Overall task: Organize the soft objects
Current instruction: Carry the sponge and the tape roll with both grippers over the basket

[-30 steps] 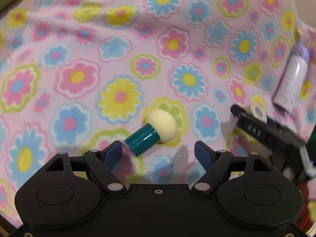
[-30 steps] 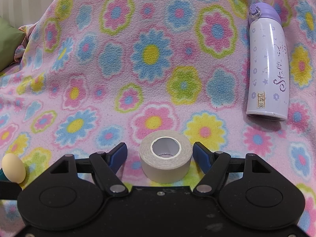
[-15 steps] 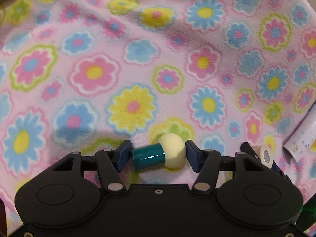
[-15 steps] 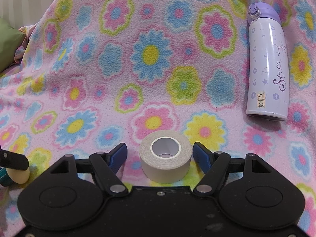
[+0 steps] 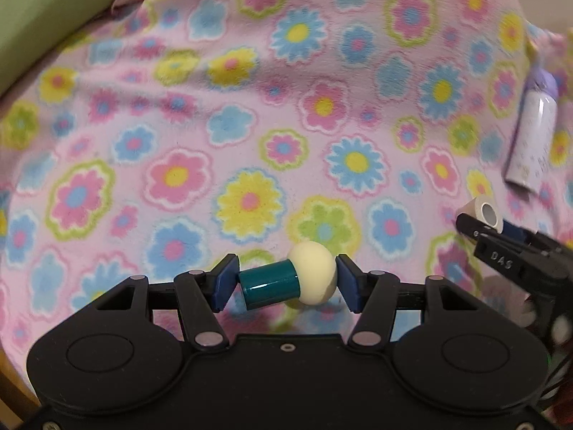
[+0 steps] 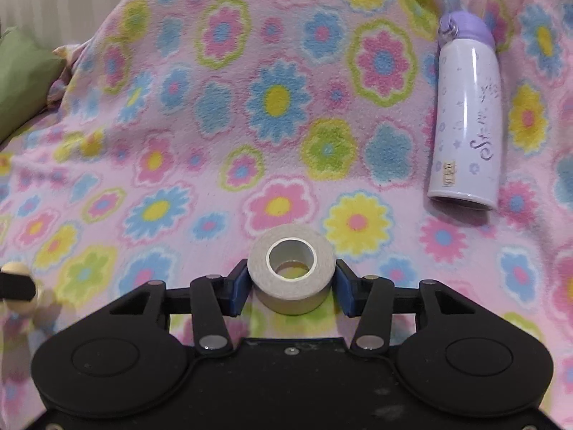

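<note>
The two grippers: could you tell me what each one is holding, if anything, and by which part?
The left gripper clamps the mushroom toy end to end, stem base and cap top. The right gripper, jaws closing, grips the tape roll across its outer sides.

Even, soft indoor light, moderately bright, no clear single source. Left wrist view: motion blur across the floral blanket (image 5: 250, 114), worst toward 9 and 3 o'clock; purple bottle (image 5: 533, 132) smeared. Right wrist view sharper at centre, blanket soft at 9 o'clock. Strong fisheye bending at all edges, dark vignette corners. Faint shadow under tape roll (image 6: 292, 268). Small glare streak on the teal cylinder (image 5: 268, 285).
</note>
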`<state>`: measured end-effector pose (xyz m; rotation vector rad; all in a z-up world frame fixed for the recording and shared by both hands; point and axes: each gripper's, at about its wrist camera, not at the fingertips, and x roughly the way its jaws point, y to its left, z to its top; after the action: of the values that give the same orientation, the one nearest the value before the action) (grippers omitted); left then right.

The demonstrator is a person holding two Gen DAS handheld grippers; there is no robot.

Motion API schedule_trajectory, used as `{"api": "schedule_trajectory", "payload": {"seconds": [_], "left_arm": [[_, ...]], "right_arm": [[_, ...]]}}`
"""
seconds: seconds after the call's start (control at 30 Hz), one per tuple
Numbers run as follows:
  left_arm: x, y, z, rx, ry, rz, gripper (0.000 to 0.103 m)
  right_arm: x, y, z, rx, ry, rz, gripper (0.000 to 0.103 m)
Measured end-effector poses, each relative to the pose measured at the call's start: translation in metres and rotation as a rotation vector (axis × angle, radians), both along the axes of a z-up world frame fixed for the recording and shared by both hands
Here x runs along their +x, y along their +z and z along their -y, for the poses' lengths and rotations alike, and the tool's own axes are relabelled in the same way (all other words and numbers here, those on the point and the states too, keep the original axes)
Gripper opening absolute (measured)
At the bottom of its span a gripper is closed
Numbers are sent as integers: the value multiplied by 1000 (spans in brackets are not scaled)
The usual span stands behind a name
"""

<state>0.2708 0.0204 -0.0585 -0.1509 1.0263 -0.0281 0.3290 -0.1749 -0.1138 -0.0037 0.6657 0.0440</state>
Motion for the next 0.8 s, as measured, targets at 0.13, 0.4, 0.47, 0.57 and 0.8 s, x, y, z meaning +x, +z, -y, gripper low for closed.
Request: {"api": "schedule_trajectory", "payload": {"seconds": [0.13, 0.4, 0.47, 0.57, 0.8], "left_arm": [[-11, 3, 5, 19, -49, 28, 56], [-39, 13, 0, -28, -105, 36, 56], [-48, 19, 0, -32, -115, 50, 56], [-63, 32, -1, -41, -126, 78, 56], [-106, 58, 4, -66, -184, 111, 56]], "right_arm": [[-19, 12, 3, 12, -11, -2, 48], [-66, 71, 2, 92, -1, 25, 48], [-82, 86, 4, 131, -1, 37, 48], [-109, 103, 3, 171, 6, 55, 48], [-181, 124, -6, 217, 44, 86, 48]]}}
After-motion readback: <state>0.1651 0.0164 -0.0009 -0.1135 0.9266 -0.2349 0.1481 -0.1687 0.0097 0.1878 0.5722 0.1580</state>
